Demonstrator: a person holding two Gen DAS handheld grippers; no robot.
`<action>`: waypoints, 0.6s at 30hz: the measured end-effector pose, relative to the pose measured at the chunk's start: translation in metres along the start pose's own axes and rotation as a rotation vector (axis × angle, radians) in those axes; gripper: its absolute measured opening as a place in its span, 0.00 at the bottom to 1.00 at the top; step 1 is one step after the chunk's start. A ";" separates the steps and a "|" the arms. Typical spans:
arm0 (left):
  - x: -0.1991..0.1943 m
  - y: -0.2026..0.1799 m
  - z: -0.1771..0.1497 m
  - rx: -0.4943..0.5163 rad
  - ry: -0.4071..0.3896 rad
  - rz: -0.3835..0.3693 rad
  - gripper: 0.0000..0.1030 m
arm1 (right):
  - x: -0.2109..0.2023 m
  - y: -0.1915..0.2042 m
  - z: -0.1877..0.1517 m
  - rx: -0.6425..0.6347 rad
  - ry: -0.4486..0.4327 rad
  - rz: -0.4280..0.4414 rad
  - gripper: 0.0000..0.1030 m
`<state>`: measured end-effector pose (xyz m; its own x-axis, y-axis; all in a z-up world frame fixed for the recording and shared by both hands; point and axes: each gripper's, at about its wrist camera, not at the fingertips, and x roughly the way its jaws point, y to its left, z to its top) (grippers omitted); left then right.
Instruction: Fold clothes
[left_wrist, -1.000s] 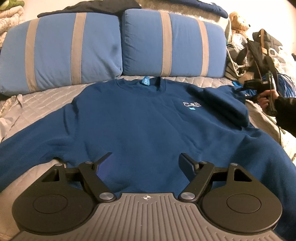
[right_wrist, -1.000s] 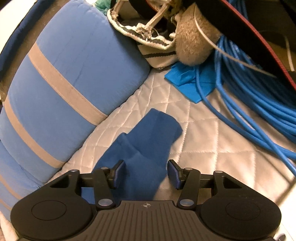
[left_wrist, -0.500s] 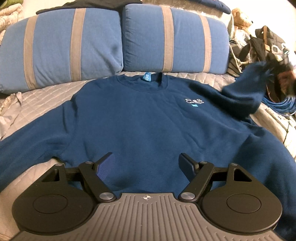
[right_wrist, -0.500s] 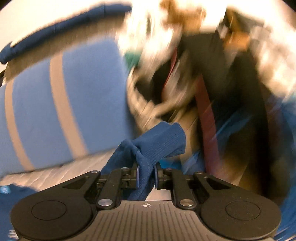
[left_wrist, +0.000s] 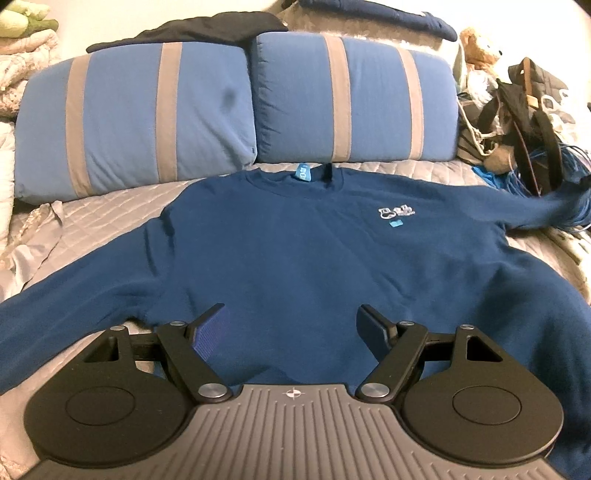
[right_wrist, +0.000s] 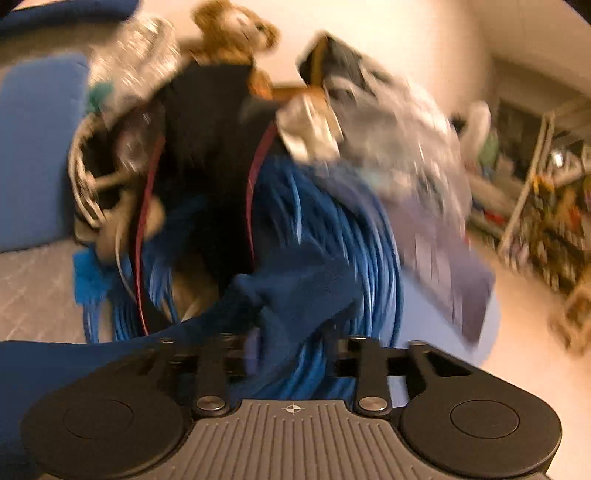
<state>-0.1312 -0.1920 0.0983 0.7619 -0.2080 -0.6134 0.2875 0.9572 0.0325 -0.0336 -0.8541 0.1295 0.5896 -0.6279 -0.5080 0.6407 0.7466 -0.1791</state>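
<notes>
**Right sleeve pulled out straight as the tongs let go**

Since 1 second ago, the sweatshirt's right sleeve (left_wrist: 546, 212) has gone from lying folded over the chest to stretching out toward the clutter at the bed's edge, and the right wrist view has swung up from the quilt.

Both views look forward along handheld tongs. The blue sweatshirt (left_wrist: 295, 251) lies front-up on a quilted bed (left_wrist: 110, 218), its collar toward 2 striped blue pillows (left_wrist: 147, 118). The left tongs (left_wrist: 293, 328) hover wide open over the hem, nothing between their pads. They seem to be waiting while the garment is spread flat, likely as preparation for folding.

The right view is blurred. The right tongs (right_wrist: 291, 354) are opening, with the sleeve cuff (right_wrist: 303, 291) between their pads but no longer clearly pinched.

Beyond the cuff sits a heap: a coil of blue cable (right_wrist: 332, 229), a dark bag (right_wrist: 214, 122) with red-edged straps, and a teddy bear (right_wrist: 232, 29) on top. The bag's contents cannot be made out.
</notes>
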 end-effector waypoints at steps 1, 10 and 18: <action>-0.001 0.000 0.000 0.000 -0.003 0.005 0.74 | -0.001 -0.001 -0.005 0.020 0.008 0.001 0.60; -0.004 -0.002 -0.001 0.002 -0.013 0.020 0.74 | -0.055 0.021 -0.012 0.018 -0.048 0.171 0.76; -0.004 0.000 0.000 -0.002 -0.010 0.019 0.74 | -0.073 0.112 -0.005 -0.156 -0.066 0.444 0.75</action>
<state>-0.1342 -0.1910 0.1003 0.7730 -0.1922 -0.6046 0.2721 0.9613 0.0424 -0.0069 -0.7237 0.1422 0.8229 -0.2496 -0.5105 0.2415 0.9668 -0.0834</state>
